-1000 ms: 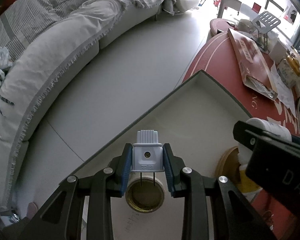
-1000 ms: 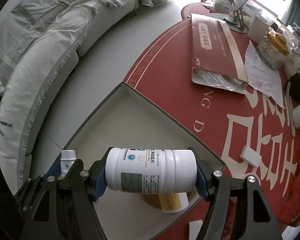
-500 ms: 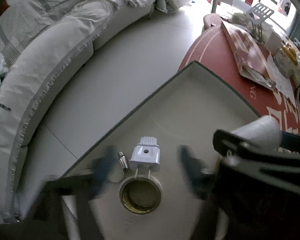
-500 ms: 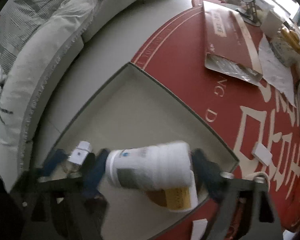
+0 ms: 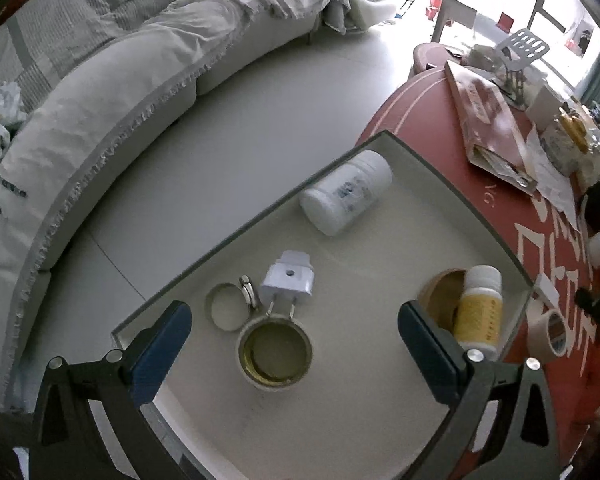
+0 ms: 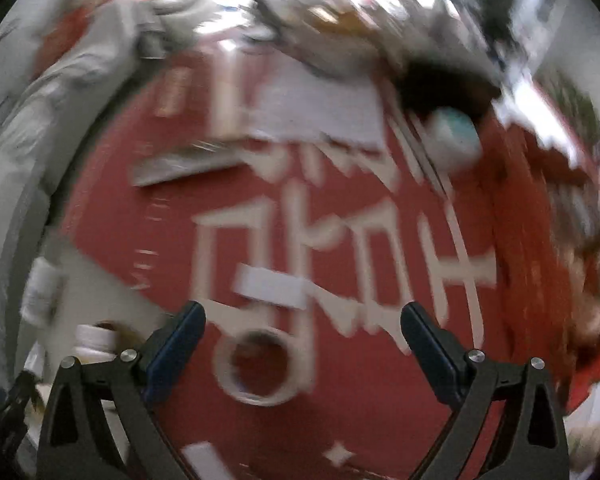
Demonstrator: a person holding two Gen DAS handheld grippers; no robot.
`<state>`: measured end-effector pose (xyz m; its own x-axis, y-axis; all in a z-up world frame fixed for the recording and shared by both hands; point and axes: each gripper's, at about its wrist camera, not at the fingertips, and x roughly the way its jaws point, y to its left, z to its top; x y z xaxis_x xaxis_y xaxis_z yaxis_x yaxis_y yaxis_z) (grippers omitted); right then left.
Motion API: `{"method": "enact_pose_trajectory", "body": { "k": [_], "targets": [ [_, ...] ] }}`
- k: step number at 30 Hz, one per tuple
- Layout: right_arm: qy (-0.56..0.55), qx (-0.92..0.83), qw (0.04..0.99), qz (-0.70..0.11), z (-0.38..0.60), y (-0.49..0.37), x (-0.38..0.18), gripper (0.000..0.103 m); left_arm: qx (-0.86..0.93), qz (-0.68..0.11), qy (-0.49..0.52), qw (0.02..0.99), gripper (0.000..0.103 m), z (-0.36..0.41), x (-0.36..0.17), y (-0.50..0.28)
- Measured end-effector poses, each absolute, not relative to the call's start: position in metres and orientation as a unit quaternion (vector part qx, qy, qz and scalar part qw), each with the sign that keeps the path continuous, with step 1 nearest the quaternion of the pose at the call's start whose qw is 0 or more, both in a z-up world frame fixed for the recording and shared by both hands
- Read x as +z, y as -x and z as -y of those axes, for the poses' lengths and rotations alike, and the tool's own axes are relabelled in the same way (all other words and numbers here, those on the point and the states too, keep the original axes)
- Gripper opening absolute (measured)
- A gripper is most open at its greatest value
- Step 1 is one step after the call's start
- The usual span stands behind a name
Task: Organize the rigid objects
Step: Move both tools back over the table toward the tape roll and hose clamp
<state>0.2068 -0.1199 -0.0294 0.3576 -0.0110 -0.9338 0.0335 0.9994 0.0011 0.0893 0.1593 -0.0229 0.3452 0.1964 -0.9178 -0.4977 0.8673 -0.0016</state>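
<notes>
A shallow grey tray [image 5: 456, 185] holds a white plug [image 5: 288, 280], a white bottle [image 5: 346, 196] lying on its side, a yellow bottle [image 5: 478, 308] and a gold-lined jar [image 5: 275, 354]. My left gripper [image 5: 292, 316] hangs over the plug and jar, jaws opening wide, pads touching nothing. The right wrist view is blurred. My right gripper [image 6: 303, 312] is open and empty above the red table [image 6: 340, 400], with a tape roll [image 6: 256, 368] just below it and a white flat block [image 6: 270, 284] beyond.
A round lid [image 5: 224, 312] and a metal ring [image 5: 248, 298] lie left of the plug, a wooden lid [image 5: 440, 296] by the yellow bottle. A red envelope [image 5: 484, 120], papers and jars crowd the far table. A sofa [image 5: 112, 92] curves along the left.
The left gripper let go of the plug, which now lies in the tray. The right gripper released the white bottle into the tray and swung right over the red table.
</notes>
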Motion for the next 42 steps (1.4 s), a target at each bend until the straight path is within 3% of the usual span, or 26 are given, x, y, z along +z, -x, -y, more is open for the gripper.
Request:
{"method": "enact_pose_trajectory", "body": {
  "k": [7,8,9,11,13,14,24,30,42],
  "targets": [
    [0.006,-0.003,0.802,-0.597,0.136,-0.193,-0.056,0.097,0.197,-0.534,0.118,0.813,0.103,-0.141,-0.016,-0.082],
    [0.008,0.0,0.798,-0.603,0.137,-0.189,-0.06,0.087,0.196,-0.535,0.117,0.814,0.103,-0.139,-0.016,-0.082],
    [0.01,0.004,0.793,-0.609,0.136,-0.188,-0.064,0.066,0.196,-0.536,0.116,0.813,0.103,-0.139,-0.016,-0.081],
    [-0.005,0.016,0.776,-0.63,0.133,-0.191,-0.075,0.042,0.195,-0.538,0.118,0.812,0.103,-0.139,-0.015,-0.079],
    [-0.005,0.009,0.779,-0.627,0.133,-0.191,-0.076,0.024,0.195,-0.537,0.118,0.812,0.103,-0.138,-0.013,-0.076],
    [0.003,0.014,0.777,-0.629,0.13,-0.191,-0.079,0.021,0.196,-0.537,0.117,0.812,0.103,-0.137,-0.011,-0.075],
    [0.072,0.112,0.744,-0.654,0.127,-0.096,-0.089,0.019,0.159,-0.538,0.101,0.822,0.103,-0.108,-0.003,-0.049],
    [-0.049,0.089,0.748,-0.656,0.182,-0.075,-0.081,0.019,0.112,-0.546,0.075,0.827,0.103,-0.066,-0.001,-0.032],
    [-0.103,0.052,0.764,-0.635,0.254,-0.027,-0.055,0.02,0.064,-0.573,0.005,0.817,0.103,0.023,-0.032,-0.022]
  ]
}}
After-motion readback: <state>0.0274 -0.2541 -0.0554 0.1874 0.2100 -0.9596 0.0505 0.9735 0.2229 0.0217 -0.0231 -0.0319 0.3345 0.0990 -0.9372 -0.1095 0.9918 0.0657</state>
